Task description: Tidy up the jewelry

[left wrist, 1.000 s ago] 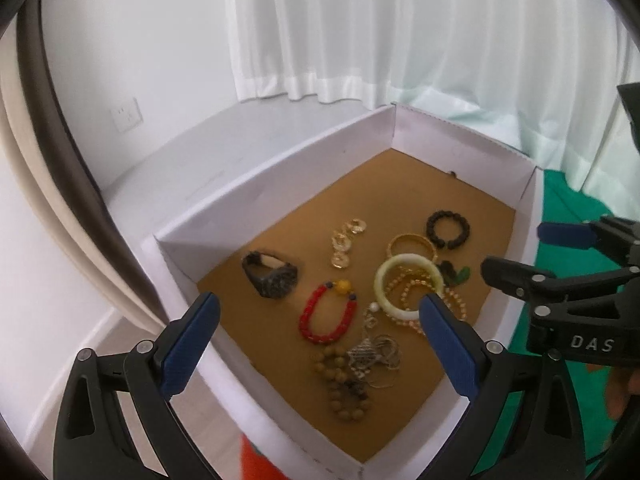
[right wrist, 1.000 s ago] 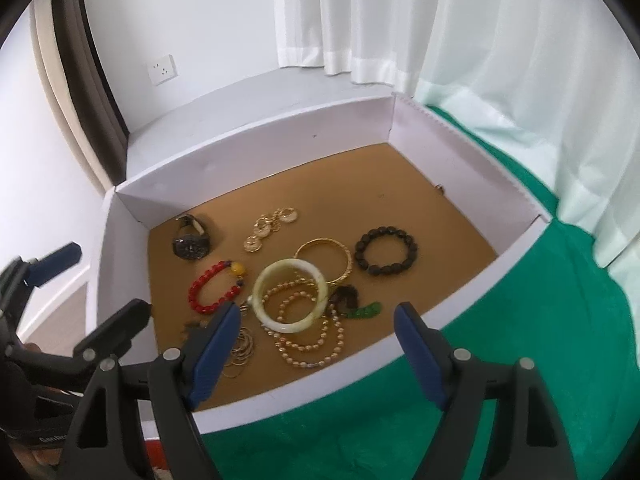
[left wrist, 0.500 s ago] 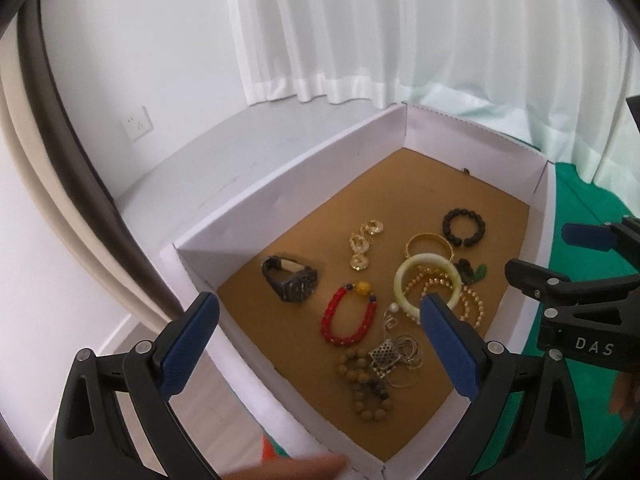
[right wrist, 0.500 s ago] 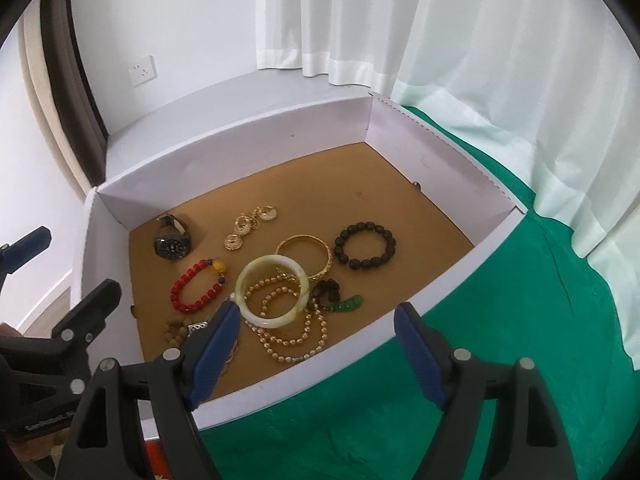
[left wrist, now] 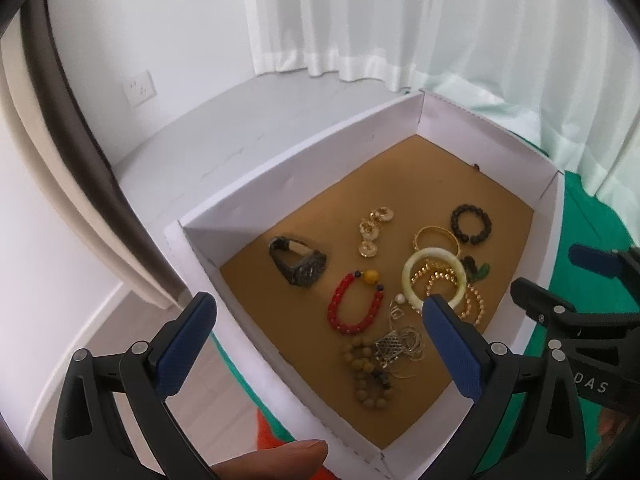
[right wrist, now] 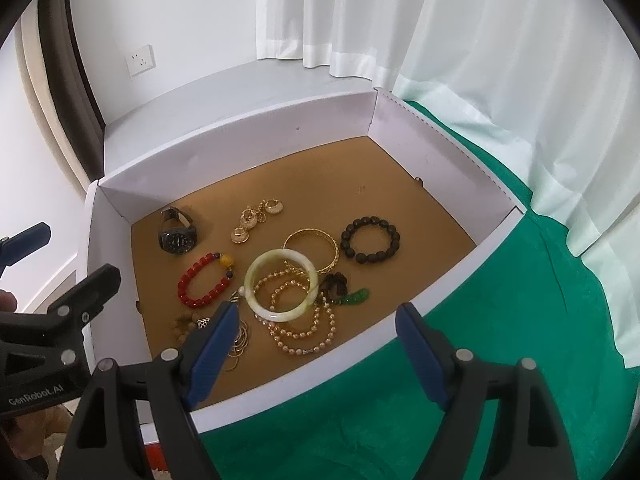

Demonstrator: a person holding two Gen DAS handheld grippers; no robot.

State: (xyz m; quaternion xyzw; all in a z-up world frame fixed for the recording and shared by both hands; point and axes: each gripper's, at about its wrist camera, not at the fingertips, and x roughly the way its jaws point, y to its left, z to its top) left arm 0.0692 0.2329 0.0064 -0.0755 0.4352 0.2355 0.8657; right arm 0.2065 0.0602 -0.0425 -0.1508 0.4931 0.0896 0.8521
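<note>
- Left claw (left wrist: 316, 328) spread wide, empty, above the white box's (right wrist: 496, 228) near-left corner, likely lining up a pick.
- Right claw (right wrist: 316, 334) also spread, empty, over the box's front wall.
- Jewelry tangled inside the box near that wall: jade bangle (right wrist: 281, 285) lying on the pearl strand (right wrist: 304, 330).
- Wristwatch (right wrist: 177, 233) apart, toward the box's left wall.

Box (right wrist: 460, 184) far half bare; jewelry (right wrist: 288, 280) crowds near half.
</note>
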